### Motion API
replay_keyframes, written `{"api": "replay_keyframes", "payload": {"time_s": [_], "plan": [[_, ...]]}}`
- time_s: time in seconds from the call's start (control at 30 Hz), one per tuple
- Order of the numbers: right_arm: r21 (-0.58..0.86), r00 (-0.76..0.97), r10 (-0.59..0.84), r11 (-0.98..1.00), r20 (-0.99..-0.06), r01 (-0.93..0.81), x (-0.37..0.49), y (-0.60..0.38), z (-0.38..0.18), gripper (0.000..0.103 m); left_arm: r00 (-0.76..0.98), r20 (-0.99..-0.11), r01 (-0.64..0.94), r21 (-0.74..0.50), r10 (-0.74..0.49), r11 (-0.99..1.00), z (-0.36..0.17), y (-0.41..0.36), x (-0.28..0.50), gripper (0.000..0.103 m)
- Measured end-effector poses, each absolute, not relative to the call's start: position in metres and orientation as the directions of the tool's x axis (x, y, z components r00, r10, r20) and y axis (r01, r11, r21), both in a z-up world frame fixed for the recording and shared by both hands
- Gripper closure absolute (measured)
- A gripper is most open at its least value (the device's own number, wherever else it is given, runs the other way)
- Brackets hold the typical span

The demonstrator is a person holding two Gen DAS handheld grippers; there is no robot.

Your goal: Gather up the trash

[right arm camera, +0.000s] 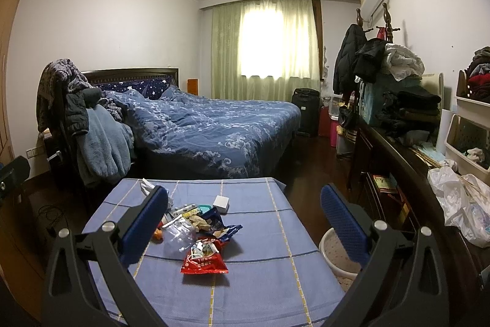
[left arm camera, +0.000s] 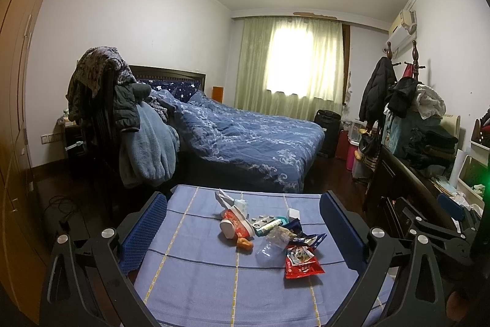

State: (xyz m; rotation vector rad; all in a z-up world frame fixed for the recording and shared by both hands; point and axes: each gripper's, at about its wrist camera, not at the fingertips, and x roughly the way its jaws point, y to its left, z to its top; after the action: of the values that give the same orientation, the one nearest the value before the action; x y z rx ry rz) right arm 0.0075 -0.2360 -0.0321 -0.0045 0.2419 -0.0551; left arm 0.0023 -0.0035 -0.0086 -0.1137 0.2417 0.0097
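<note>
Trash pile (right arm camera: 196, 222) heaped mid-table (right arm camera: 260, 265) on blue cloth — red packet (right arm camera: 204, 259) nearest, dead ahead between wide-open, empty right gripper (right arm camera: 245, 222) jaws, long side lying crosswise to them. Left gripper (left arm camera: 243, 222) likewise gaping, holding nothing, pile ahead and slightly right. Bin (right arm camera: 333, 253) off table's right edge — right arm likely nearer.

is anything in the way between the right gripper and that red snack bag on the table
Nothing visible blocks it. The right gripper hangs open above the blue cloth, and the red snack bag lies nearest it, at the near edge of the trash pile.
</note>
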Motion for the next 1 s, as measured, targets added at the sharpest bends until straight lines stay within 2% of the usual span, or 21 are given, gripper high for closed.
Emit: {"api": "replay_keyframes", "payload": {"time_s": [0.7, 1.0], "plan": [[-0.010, 0.964, -0.051, 0.999, -0.262, 0.051, 0.013, -0.238, -0.043, 0.003, 0.968, -0.250, -0.024, -0.113, -0.005, 0.993, -0.024, -0.008, 0.006, 0.004], [-0.014, 0.955, -0.060, 0.998, -0.290, 0.058, 0.021, -0.239, -0.047, 0.003, 0.958, -0.288, -0.032, -0.115, -0.002, 0.993, -0.047, -0.010, 0.022, 0.004]]}}
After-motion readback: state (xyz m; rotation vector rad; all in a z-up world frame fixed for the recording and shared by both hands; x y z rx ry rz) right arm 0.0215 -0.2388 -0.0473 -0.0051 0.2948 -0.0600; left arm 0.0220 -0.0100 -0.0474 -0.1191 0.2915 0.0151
